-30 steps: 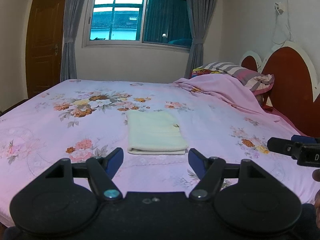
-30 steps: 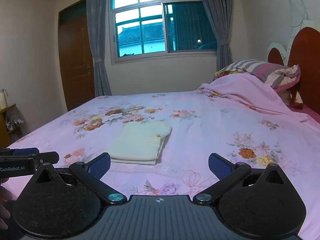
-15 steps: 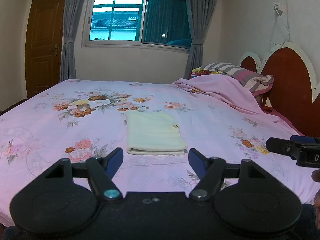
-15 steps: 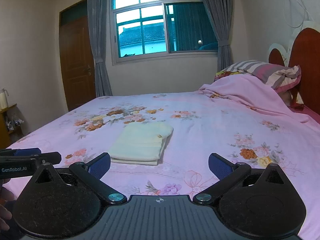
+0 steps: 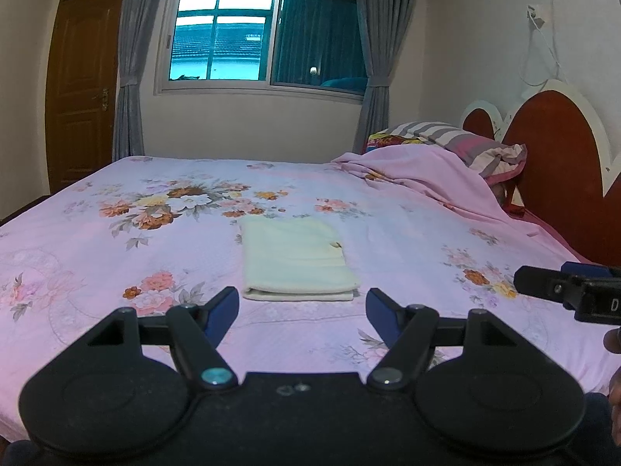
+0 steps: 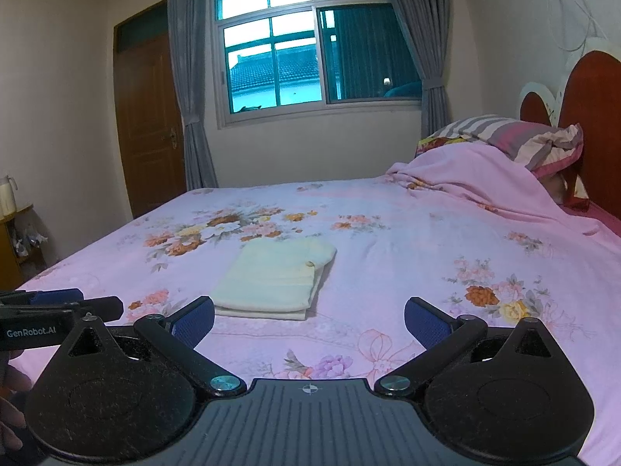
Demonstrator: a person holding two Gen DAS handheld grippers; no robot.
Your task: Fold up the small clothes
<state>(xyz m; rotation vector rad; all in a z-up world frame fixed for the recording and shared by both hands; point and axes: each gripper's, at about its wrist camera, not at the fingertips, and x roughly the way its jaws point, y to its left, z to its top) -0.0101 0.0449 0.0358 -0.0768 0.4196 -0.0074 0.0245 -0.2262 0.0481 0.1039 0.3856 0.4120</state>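
A pale yellow cloth (image 5: 295, 259) lies folded into a flat rectangle on the pink floral bedsheet (image 5: 116, 272). It also shows in the right wrist view (image 6: 276, 279). My left gripper (image 5: 302, 312) is open and empty, held just short of the cloth's near edge. My right gripper (image 6: 309, 320) is open and empty, near the cloth's near right side. The right gripper shows at the right edge of the left wrist view (image 5: 570, 291); the left gripper shows at the left edge of the right wrist view (image 6: 58, 310).
A heaped pink blanket (image 5: 419, 178) and striped pillow (image 5: 465, 143) lie at the headboard (image 5: 559, 163) on the right. A window (image 5: 264, 35) with grey curtains is behind the bed, a brown door (image 5: 81, 89) on the left. A side table (image 6: 11, 240) stands far left.
Both grippers have risen and drawn back slightly, so the cloth sits a little lower in view. The cloth has not moved.
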